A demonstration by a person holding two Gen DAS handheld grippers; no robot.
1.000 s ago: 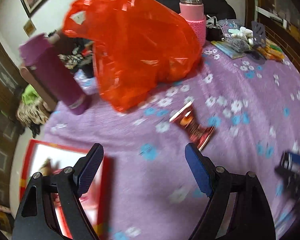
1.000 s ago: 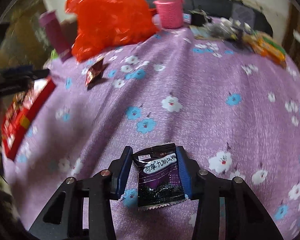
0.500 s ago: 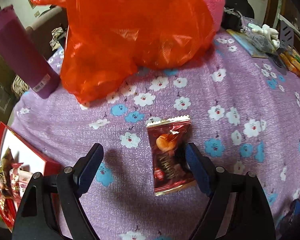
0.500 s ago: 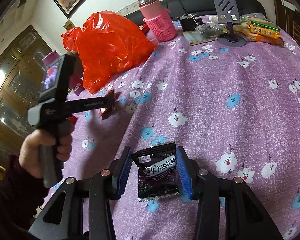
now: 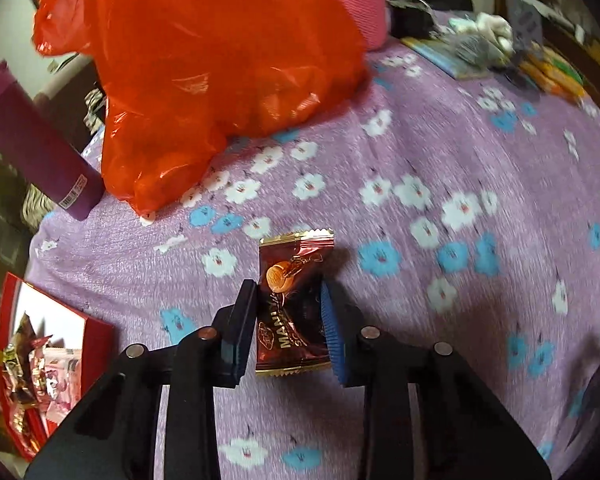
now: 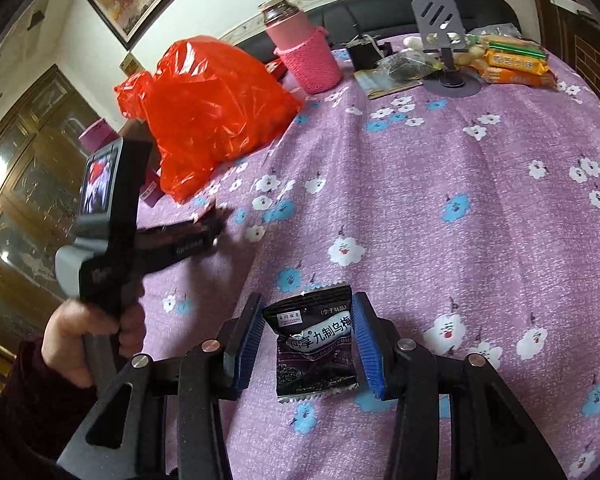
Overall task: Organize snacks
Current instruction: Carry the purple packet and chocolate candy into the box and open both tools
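Observation:
A brown foil snack packet (image 5: 296, 264) lies on the purple flowered tablecloth (image 5: 440, 152). My left gripper (image 5: 288, 292) points down over it, its jaws closing, and both blue pads touch the packet's sides. In the right wrist view the left gripper (image 6: 216, 220) shows at the left, held by a person's hand (image 6: 84, 340). My right gripper (image 6: 308, 300) is shut on a black plum packet (image 6: 316, 344), which it holds a little above the cloth.
A red box (image 5: 96, 344) with several wrapped sweets sits at the table's left edge. A big orange-red plastic bag (image 5: 204, 60), a purple bottle (image 5: 36, 148) and a pink-sleeved jar (image 6: 304, 56) stand behind. A phone stand (image 6: 440, 24) and yellow snack packs (image 6: 512, 60) are at the far right.
The left gripper came down over the brown packet and its wide-open jaws closed onto the packet's sides. The right gripper kept hold of the black packet and tilted upward.

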